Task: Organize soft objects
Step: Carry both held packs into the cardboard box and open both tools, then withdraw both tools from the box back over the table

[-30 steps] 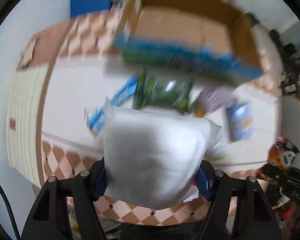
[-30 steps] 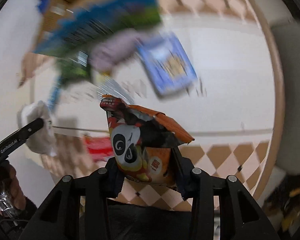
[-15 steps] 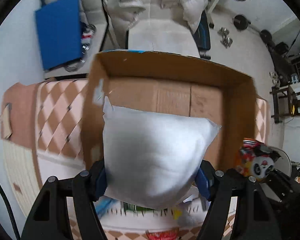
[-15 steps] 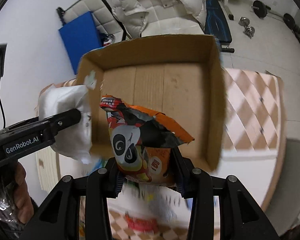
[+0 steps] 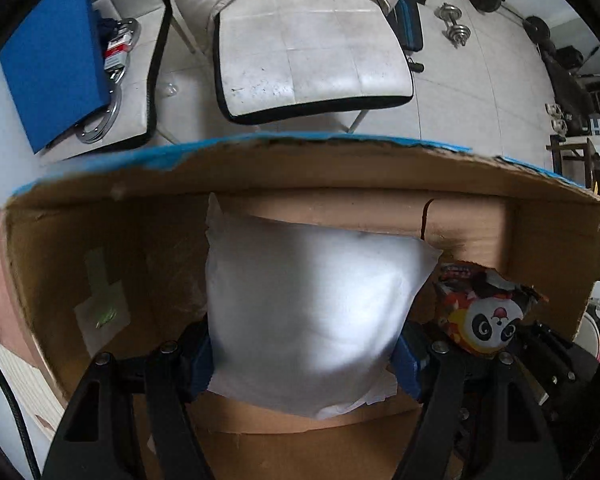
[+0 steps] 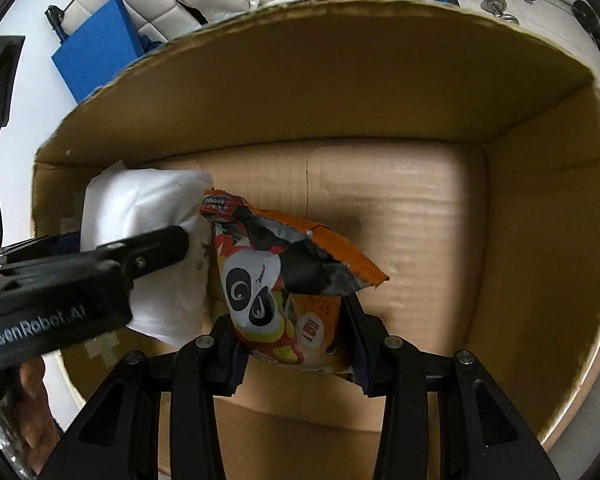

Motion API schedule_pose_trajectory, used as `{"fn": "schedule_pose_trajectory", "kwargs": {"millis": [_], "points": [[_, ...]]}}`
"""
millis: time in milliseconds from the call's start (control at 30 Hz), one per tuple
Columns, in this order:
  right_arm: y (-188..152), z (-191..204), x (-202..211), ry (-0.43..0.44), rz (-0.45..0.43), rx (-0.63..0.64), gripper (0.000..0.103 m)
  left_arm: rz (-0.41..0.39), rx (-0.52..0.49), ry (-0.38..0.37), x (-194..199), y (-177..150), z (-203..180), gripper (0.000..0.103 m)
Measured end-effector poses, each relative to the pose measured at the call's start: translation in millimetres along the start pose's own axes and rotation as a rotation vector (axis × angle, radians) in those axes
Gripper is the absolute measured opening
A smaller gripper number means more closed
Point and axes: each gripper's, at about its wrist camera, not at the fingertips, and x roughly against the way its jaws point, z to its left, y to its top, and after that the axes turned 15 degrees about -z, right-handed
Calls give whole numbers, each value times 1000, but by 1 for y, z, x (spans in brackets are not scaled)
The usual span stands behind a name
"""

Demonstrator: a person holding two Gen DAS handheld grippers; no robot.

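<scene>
Left gripper (image 5: 306,356) clamps your white pouch (image 5: 312,316), right gripper (image 6: 296,352) pinches the panda snack bag (image 6: 276,284); both inside the cardboard box (image 6: 540,200), pouch near its left wall

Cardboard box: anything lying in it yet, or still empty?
Empty as far as visible: the cardboard box floor is bare. The white pouch and panda snack bag hang inside it, each still clamped in tongs.

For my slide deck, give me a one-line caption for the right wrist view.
Right gripper holds a panda snack bag over the cardboard box, beside a white pouch.
</scene>
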Motion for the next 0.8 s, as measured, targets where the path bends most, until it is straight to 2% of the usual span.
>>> {"fn": "schedule_pose_trajectory", "kwargs": {"millis": [133,167,200,267,300,400,467,633,800], "points": [[8,2,-8,-15,16,28,46,41,8,-17,-9,5,3,76],[-1,4,-1,-22,22,38,52,51,14,-39,-9,5,3,78],[-2,4,-2,-27,35,43,68,48,12,-50,-5,5,3,82],[-4,3,2,-33,47,48,90,20,-5,-34,4,6,2,91],[-6,3,6,-38,46,58,92,1,-14,-17,13,4,1,96],[-15,6,22,-93,37,112,94,-50,-20,25,35,0,2,99],[-24,9,36,-129,21,142,103,-84,-23,47,50,-6,2,102],[-52,12,83,-163,-57,152,103,-185,-48,99,103,-37,-1,102],[-75,18,130,-152,-137,157,103,-271,-49,130,148,-74,3,102]]}}
